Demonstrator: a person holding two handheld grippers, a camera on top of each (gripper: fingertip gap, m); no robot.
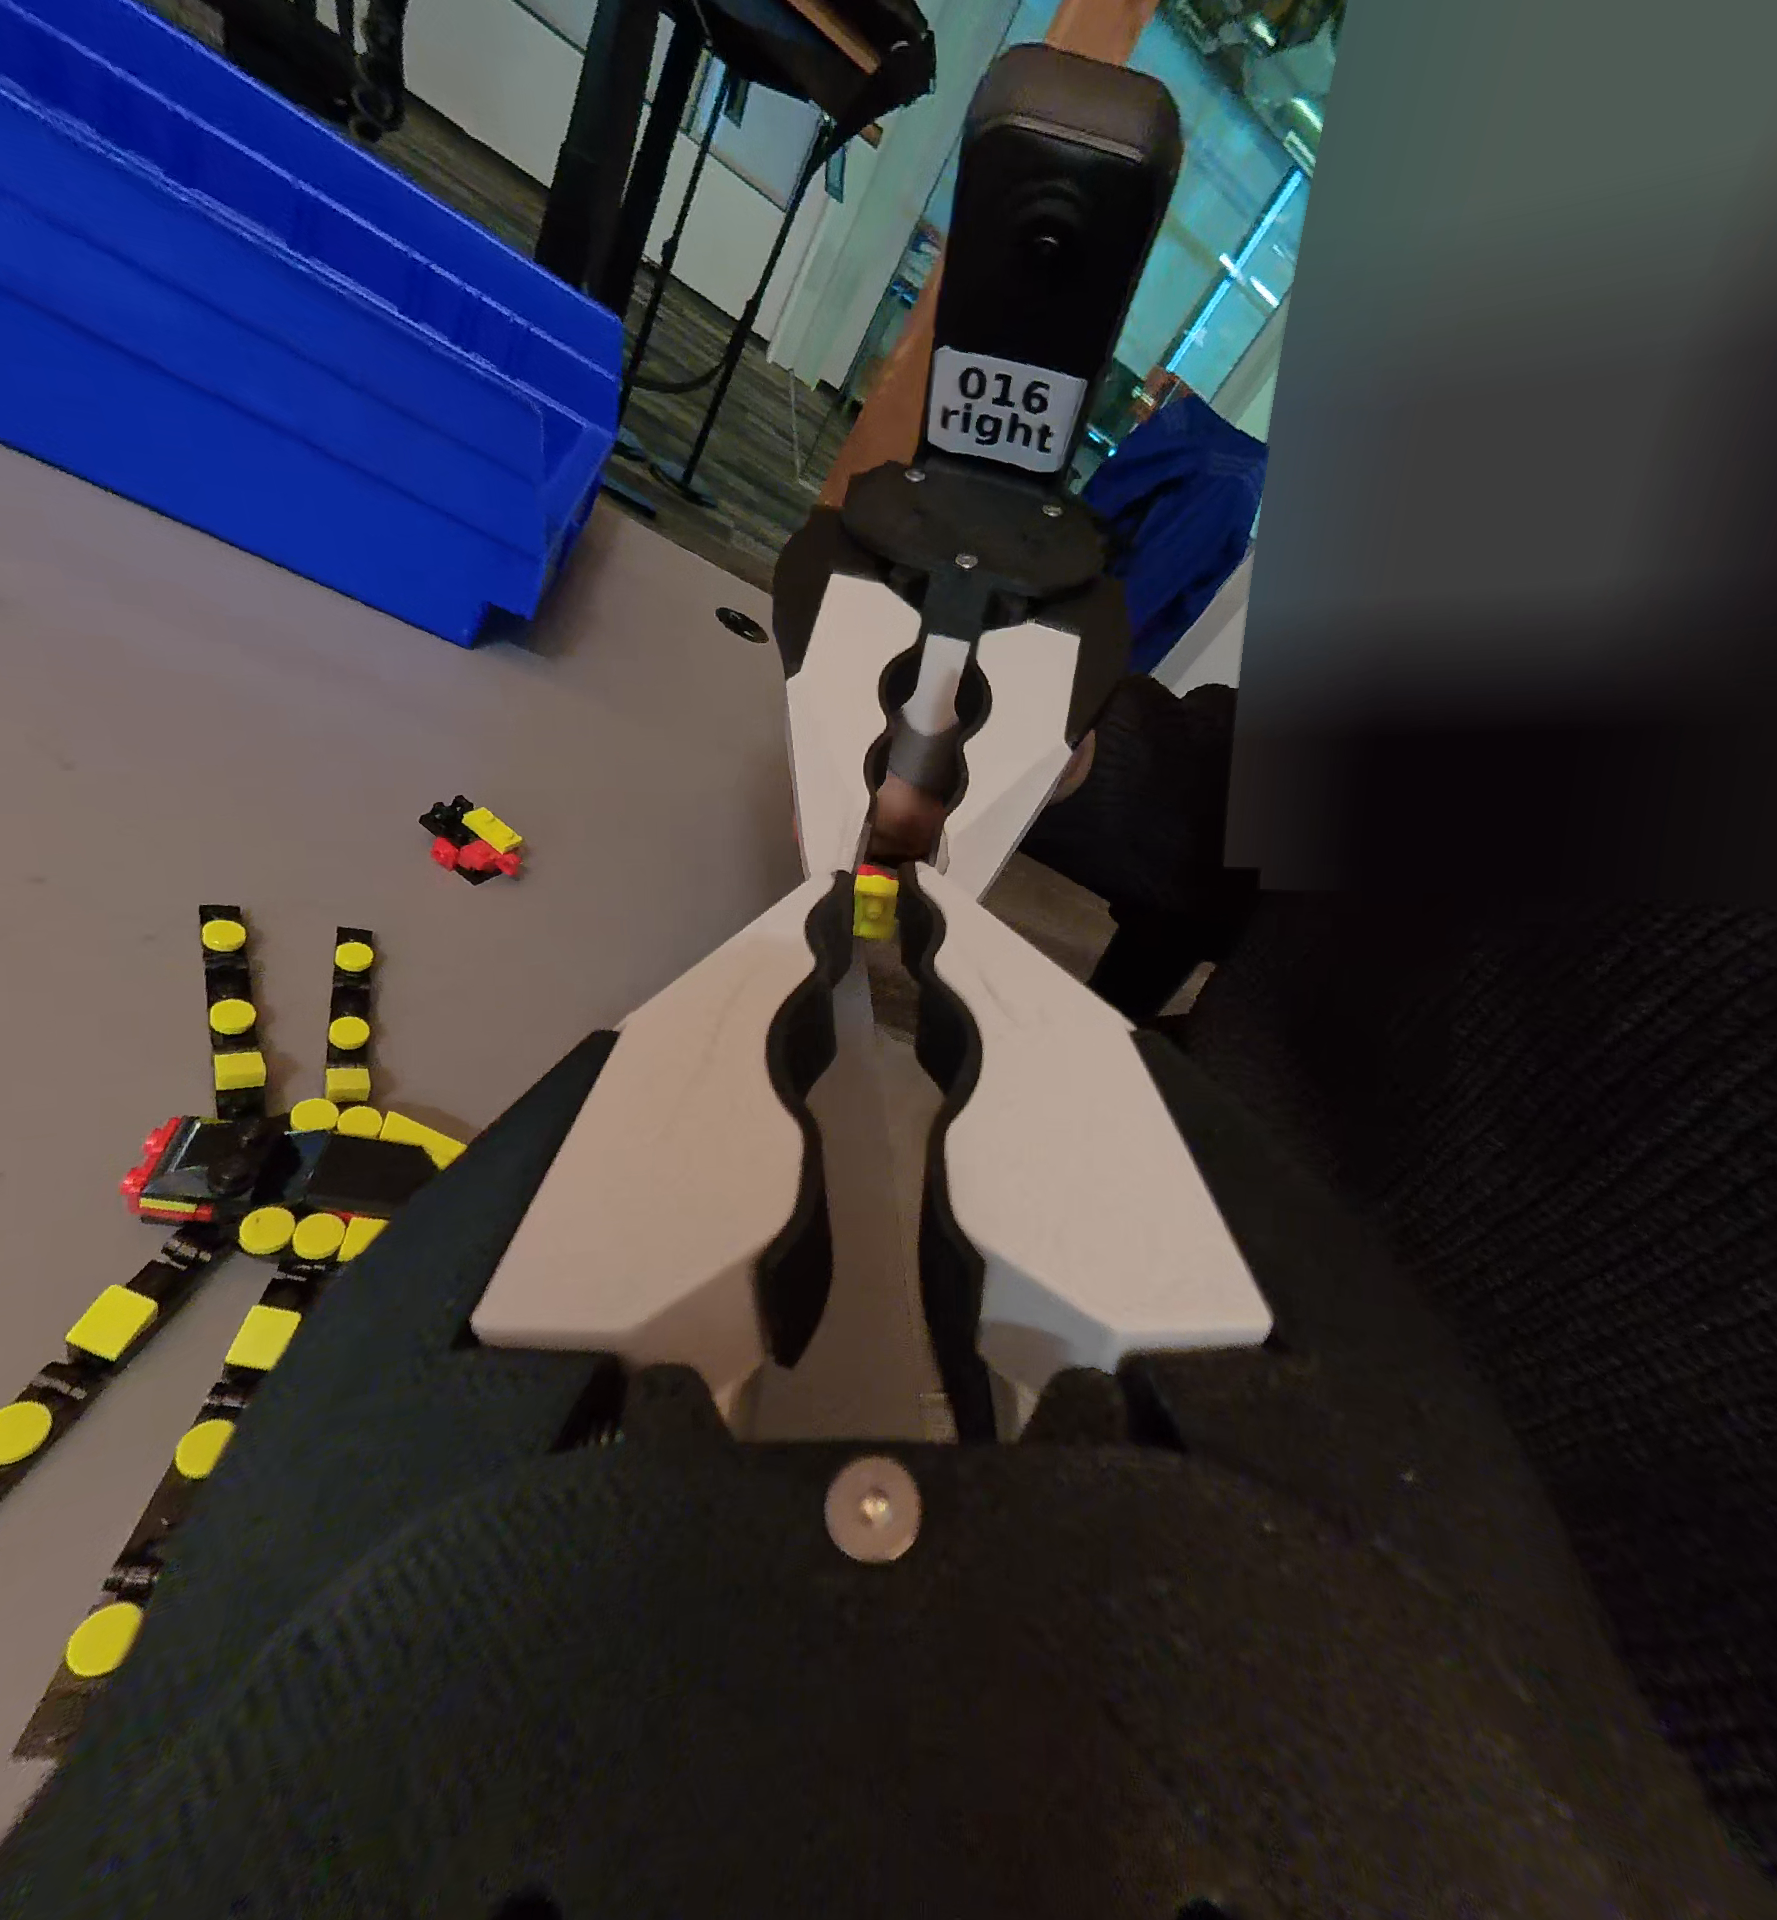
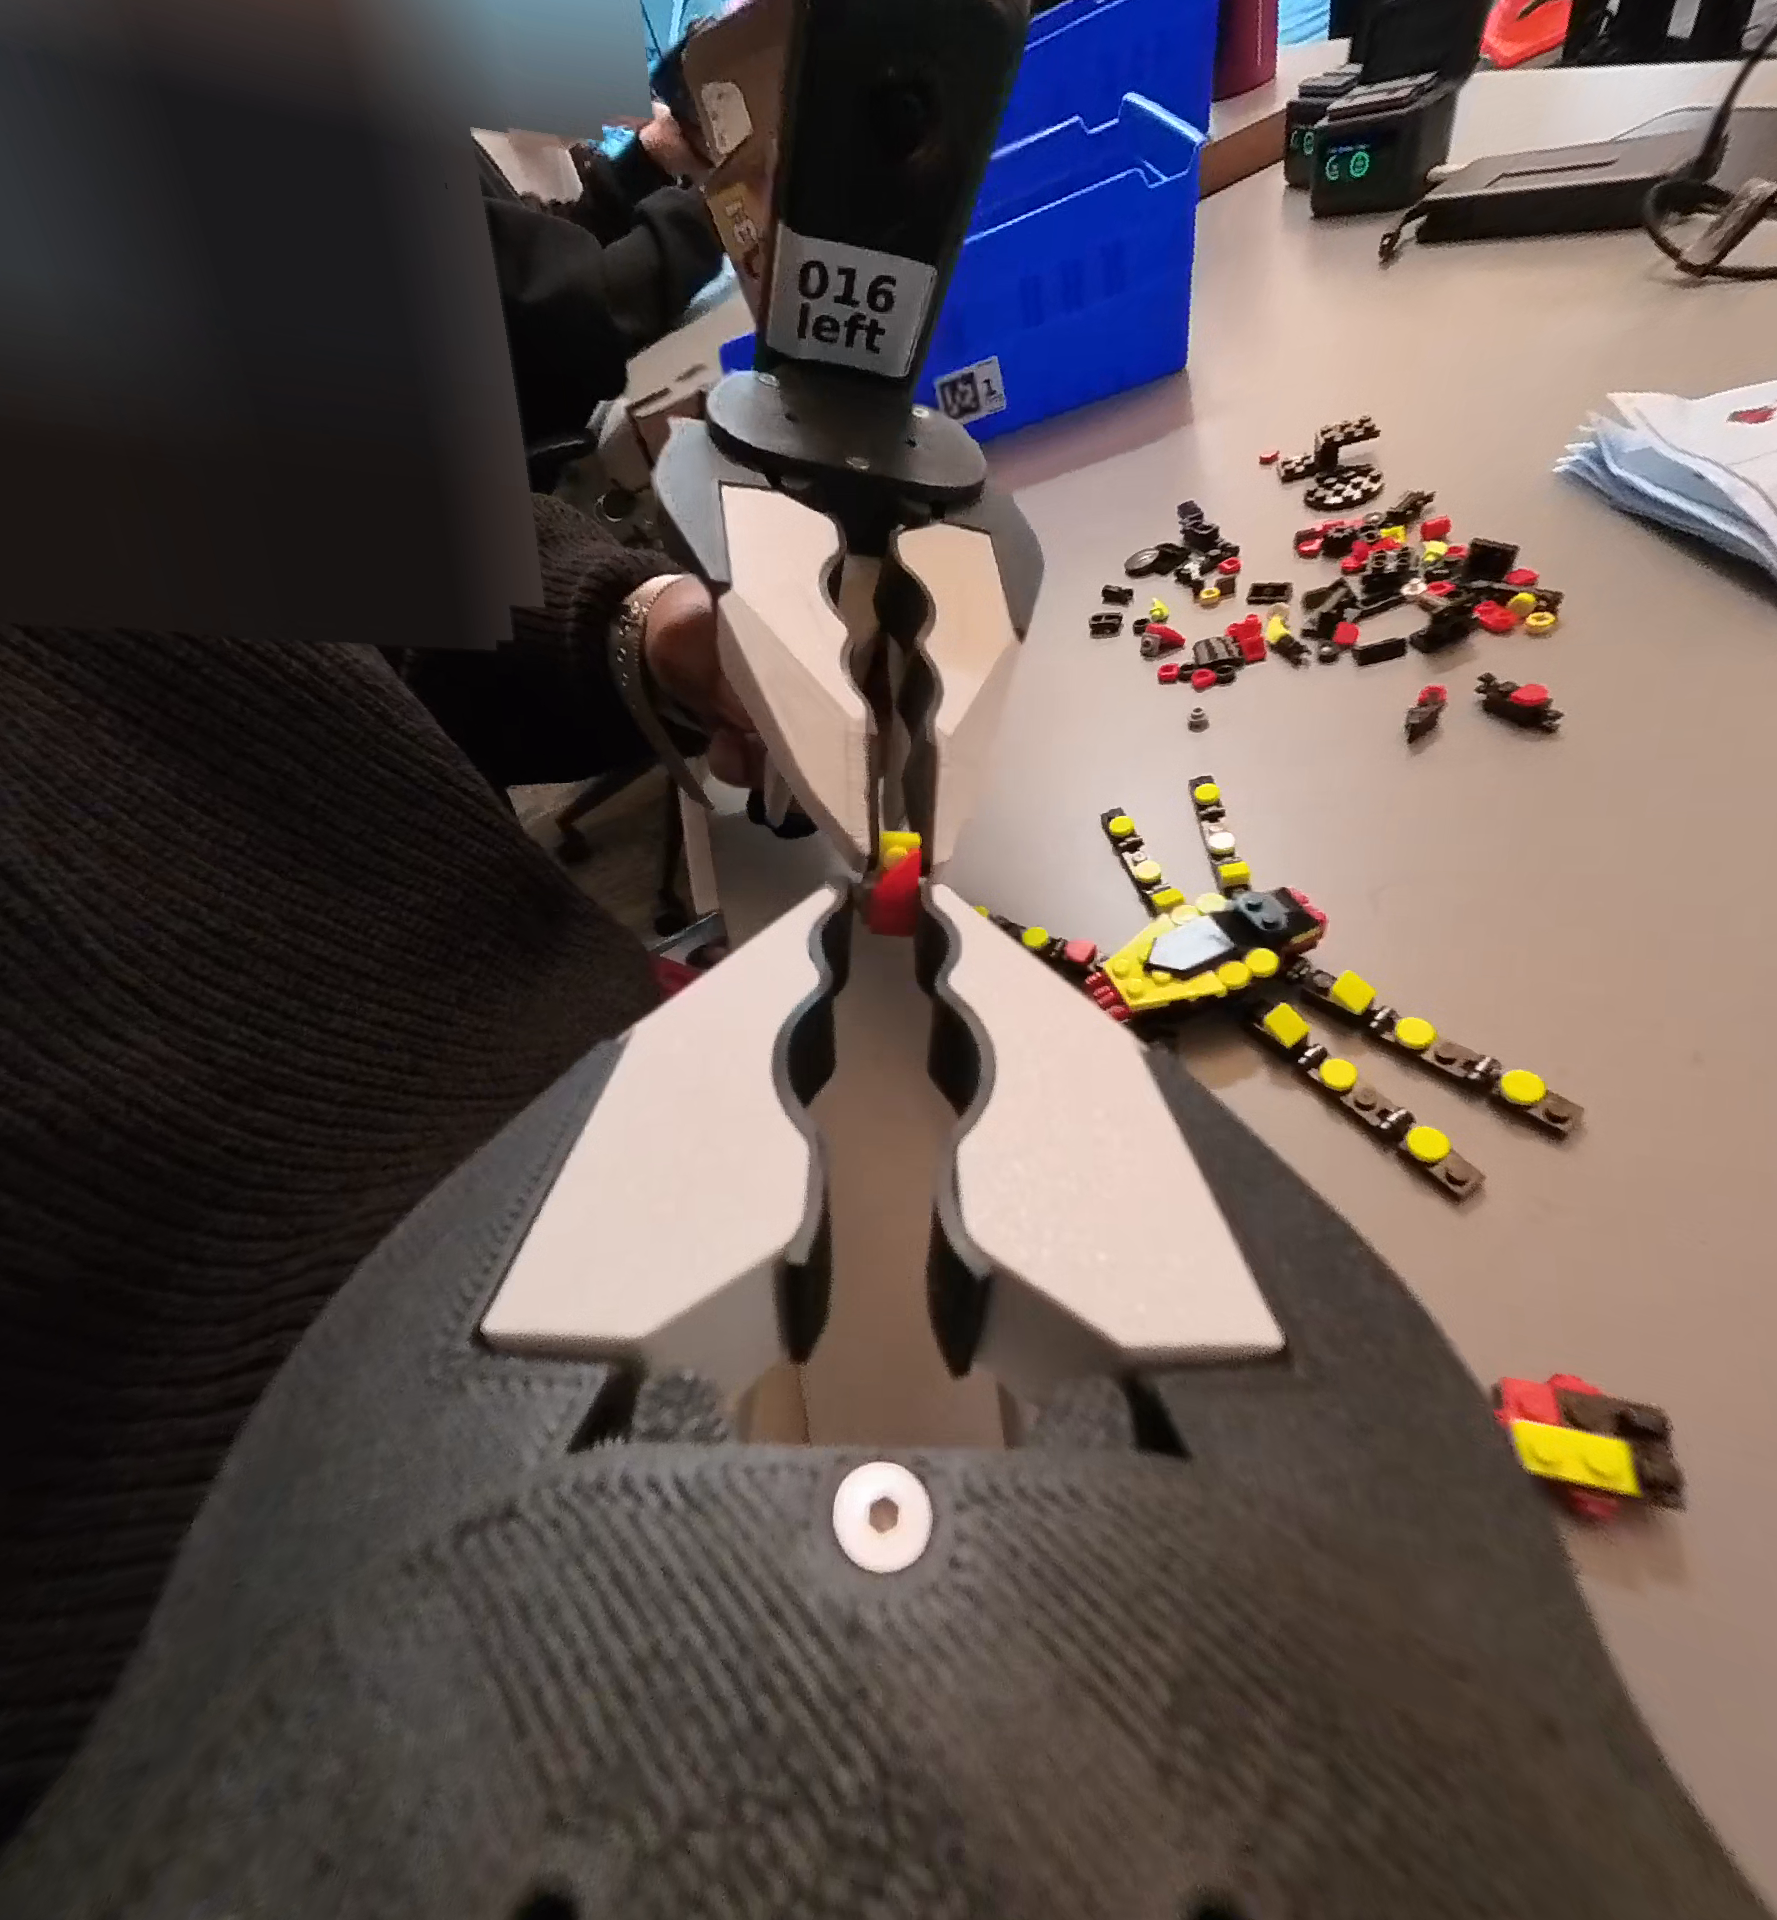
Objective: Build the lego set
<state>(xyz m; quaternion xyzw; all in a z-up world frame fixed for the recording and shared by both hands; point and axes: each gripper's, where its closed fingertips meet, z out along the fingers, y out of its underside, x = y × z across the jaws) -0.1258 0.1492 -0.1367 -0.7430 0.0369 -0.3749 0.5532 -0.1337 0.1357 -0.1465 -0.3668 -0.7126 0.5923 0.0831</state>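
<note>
Grey worktop (image 2: 1486, 1299) fills the right side of the right wrist view, and the blue bins (image 1: 240, 364) stack up at the upper left of the left wrist view. Down at the lower left of that view lies the big build, a black-and-yellow lego model (image 1: 271, 1164) with long studded legs splayed flat on the worktop; it sits centre right in the right wrist view. A stack of paper sheets (image 2: 1736, 468) rests at the right edge there, with a loose pile of lego pieces (image 2: 1383, 603) in red, black and yellow just left of it. A small lego sub-assembly (image 2: 1585, 1444) sits alone at the lower right. Now the action, dead centre: the left hand-held gripper (image 1: 873, 914) and the right hand-held gripper (image 2: 889, 914) meet tip to tip above the worktop's edge. Between them is a tiny lego piece (image 1: 873, 904), yellow with red. The left one's jaws are nearly closed, pinching the yellow end; the right one's jaws are likewise almost together, clamped on the red end. A person's dark knitted sleeve (image 2: 188, 987) fills the left of the right wrist view.
</note>
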